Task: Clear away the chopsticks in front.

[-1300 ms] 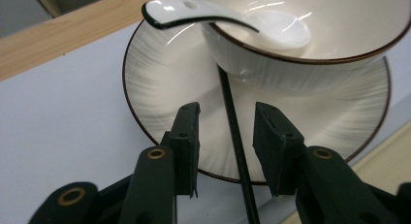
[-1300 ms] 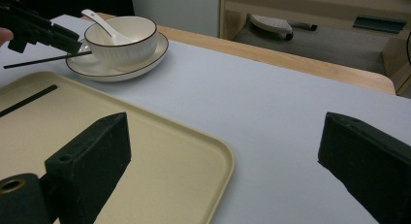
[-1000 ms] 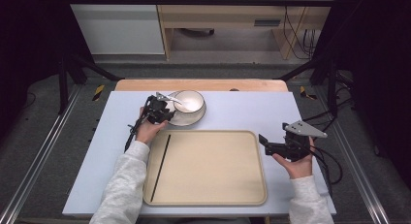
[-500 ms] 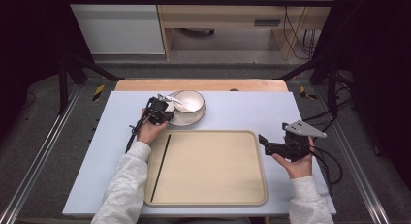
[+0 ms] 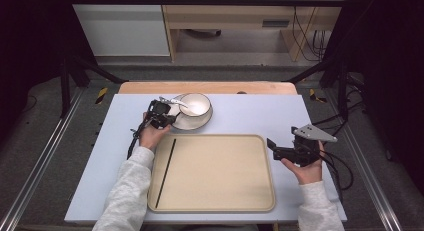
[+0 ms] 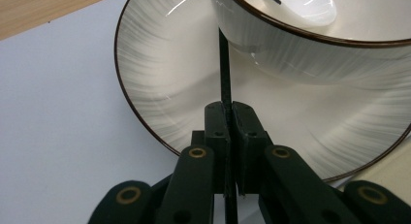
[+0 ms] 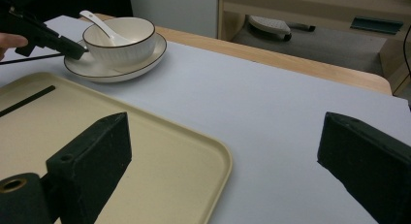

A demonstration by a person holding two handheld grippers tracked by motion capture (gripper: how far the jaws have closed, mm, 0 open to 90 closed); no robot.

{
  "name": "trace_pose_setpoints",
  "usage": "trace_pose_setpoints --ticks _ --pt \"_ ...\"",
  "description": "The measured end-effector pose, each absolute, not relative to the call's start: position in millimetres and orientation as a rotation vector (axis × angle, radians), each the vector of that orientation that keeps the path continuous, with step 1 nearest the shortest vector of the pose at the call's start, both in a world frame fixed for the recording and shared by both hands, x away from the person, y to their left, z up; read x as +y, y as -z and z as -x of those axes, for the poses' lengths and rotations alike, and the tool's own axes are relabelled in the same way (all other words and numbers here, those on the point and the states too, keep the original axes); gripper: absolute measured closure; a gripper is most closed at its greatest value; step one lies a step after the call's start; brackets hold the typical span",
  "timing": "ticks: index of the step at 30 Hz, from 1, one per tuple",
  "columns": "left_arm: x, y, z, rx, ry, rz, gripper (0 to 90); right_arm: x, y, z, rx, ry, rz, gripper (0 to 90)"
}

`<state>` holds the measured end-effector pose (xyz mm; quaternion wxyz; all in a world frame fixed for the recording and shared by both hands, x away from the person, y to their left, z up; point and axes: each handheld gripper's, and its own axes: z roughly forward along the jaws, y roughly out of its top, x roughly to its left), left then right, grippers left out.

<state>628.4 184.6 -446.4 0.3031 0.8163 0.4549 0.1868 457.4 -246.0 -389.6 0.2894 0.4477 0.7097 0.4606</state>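
The left claw has just squeezed together on a thin black stick, right over the plate beside the bowl. The right claw is wide apart, holding nothing, by the tray.

Taking the tan tray as the landmark, its flat floor lies bare except for one black chopstick along its left edge, so a hand could sweep across nearly all of it. Beyond its far left corner the plate, with bowl and spoon, blocks the way, and the left gripper, clamped on a second chopstick, crowds that plate's near rim. To the tray's right the wide-jawed right gripper stands just off the edge, while the pale mat beyond the tray's far right is free.
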Motion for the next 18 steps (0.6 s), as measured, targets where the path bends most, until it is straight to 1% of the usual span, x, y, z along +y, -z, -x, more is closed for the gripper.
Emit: trace_pose_setpoints --ticks 4,9,16,18 --pt "185 442 -625 1.217 -0.538 -2.159 85.7 -246 389 -457 1.891 -1.231 -1.195 5.6" --pt "189 436 -621 1.253 -0.558 -2.132 85.8 -247 389 -456 1.89 -1.236 -1.196 5.6" --pt "206 434 -608 1.31 -0.576 -2.09 85.8 -248 388 -456 1.886 -1.24 -1.193 5.6" --pt "211 432 -603 1.336 -0.584 -2.054 85.8 -248 387 -456 1.884 -1.238 -1.193 5.6"
